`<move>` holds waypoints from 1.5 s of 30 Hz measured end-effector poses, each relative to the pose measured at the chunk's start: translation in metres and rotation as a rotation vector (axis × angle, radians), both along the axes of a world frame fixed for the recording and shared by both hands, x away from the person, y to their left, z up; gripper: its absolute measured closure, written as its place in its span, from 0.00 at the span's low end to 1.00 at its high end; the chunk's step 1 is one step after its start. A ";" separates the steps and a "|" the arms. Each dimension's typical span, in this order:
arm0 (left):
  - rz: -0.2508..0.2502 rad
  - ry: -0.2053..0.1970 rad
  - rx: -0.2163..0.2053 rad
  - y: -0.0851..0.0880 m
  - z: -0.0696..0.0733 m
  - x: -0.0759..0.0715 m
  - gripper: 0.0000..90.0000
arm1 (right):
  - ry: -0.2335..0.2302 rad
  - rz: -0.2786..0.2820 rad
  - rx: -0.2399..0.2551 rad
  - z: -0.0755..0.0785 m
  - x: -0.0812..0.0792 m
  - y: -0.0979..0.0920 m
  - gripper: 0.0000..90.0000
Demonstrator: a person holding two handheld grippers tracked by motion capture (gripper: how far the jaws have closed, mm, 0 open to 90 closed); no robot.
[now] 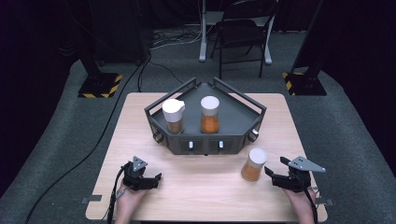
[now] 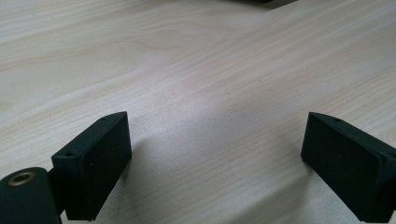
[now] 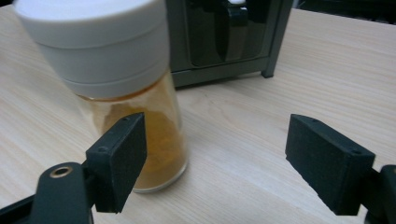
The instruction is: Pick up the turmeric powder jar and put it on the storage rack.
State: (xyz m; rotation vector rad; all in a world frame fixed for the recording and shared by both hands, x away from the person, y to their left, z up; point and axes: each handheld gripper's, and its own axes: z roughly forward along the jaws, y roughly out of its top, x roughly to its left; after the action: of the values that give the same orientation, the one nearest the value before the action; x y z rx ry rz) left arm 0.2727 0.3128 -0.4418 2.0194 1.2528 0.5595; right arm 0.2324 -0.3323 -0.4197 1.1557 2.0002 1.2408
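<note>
While the pale wood-grain table [image 1: 196, 186] lies smooth under me, my right gripper [image 3: 215, 163] keeps its matte black jaws wide, gripping nothing. At its ten o'clock stands the jar [image 3: 126, 88]: a round clear body of orange powder under a thick white cap, just beside one pad. At twelve sits a dark angular rack [image 1: 205, 140] holding two more jars. My left gripper [image 2: 215, 163] gapes over bare wood.
</note>
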 end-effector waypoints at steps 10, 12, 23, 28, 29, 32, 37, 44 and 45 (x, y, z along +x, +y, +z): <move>0.000 0.000 0.000 0.000 0.000 0.000 0.09 | 0.000 0.056 0.000 0.008 0.001 0.003 0.23; 0.000 0.000 0.000 0.000 0.000 0.000 0.09 | 0.001 0.068 -0.002 0.009 0.002 0.004 0.23; 0.000 0.000 0.000 0.000 0.000 0.000 0.09 | -0.011 0.121 0.011 0.013 0.004 0.009 0.24; 0.000 0.000 0.000 0.000 0.000 0.000 0.09 | -0.015 0.141 0.010 0.015 0.007 0.014 0.24; 0.000 0.000 0.000 0.000 0.000 0.000 0.09 | -0.015 0.144 0.011 0.015 0.008 0.014 0.24; 0.000 0.000 0.000 0.000 0.000 0.000 0.09 | -0.015 0.158 0.008 0.017 0.011 0.018 0.25; 0.000 0.000 0.000 0.000 0.000 0.000 0.09 | -0.018 0.174 0.006 0.018 0.014 0.023 0.26; 0.000 0.000 0.001 0.000 0.000 0.000 0.09 | -0.016 0.171 0.008 0.018 0.020 0.026 0.30; 0.000 0.000 0.000 0.000 0.000 0.000 0.09 | -0.017 0.172 0.005 0.019 0.021 0.027 0.31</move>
State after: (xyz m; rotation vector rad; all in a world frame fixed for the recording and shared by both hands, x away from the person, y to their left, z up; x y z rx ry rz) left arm 0.2726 0.3127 -0.4418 2.0194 1.2528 0.5600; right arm 0.2533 -0.3054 -0.4008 0.9894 2.1214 1.3346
